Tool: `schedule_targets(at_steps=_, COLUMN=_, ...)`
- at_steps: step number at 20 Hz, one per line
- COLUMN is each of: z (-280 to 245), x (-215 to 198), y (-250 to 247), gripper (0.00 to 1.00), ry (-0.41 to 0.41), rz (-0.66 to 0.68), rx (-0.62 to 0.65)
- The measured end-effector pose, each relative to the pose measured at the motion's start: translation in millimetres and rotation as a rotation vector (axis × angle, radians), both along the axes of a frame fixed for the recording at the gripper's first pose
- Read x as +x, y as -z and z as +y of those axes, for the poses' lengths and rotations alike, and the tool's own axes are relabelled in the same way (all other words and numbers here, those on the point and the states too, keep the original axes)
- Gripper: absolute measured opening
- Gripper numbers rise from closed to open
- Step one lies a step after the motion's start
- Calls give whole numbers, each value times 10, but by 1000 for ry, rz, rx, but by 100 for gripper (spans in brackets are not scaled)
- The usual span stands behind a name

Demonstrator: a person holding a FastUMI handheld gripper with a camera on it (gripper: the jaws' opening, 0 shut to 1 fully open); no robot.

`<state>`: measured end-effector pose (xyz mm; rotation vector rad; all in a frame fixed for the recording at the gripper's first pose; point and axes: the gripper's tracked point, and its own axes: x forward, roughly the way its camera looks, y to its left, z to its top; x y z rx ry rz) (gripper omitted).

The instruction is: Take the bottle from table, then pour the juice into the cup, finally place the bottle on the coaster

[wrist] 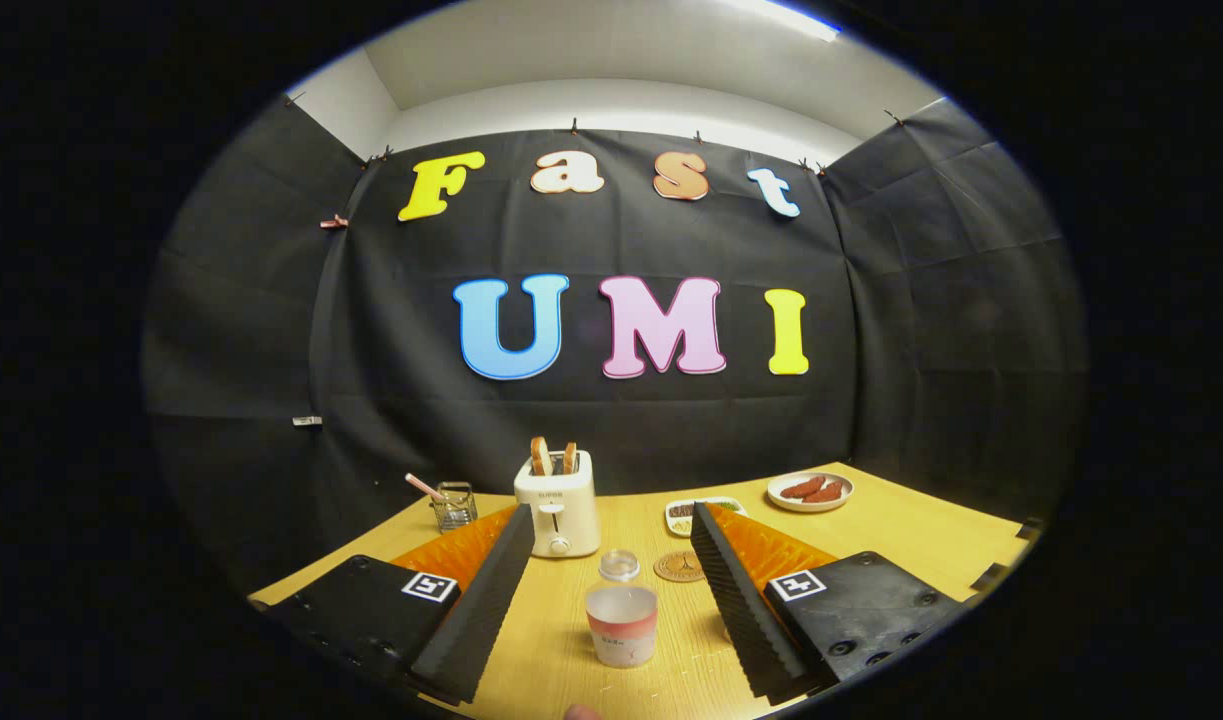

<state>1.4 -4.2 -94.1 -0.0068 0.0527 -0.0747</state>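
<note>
A small clear bottle with a pink label and a clear cap stands upright on the wooden table. It is between my two fingers, nearer their bases, and neither pad touches it. My gripper is open wide, its ribbed black pads angled outward. A round brown coaster lies just beyond the bottle, close to the right finger. The glass cup with a pink straw stands farther off, beyond the left finger.
A white toaster with two slices of bread stands straight ahead between the fingertips. Behind the right finger sit a small rectangular dish and a white plate of sausages. The table ends at the black cloth wall.
</note>
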Motion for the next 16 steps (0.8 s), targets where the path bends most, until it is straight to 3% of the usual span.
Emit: schedule_targets(at_steps=16, z=-64, x=473, y=1459, gripper=96, ry=23, rz=104, rx=-28)
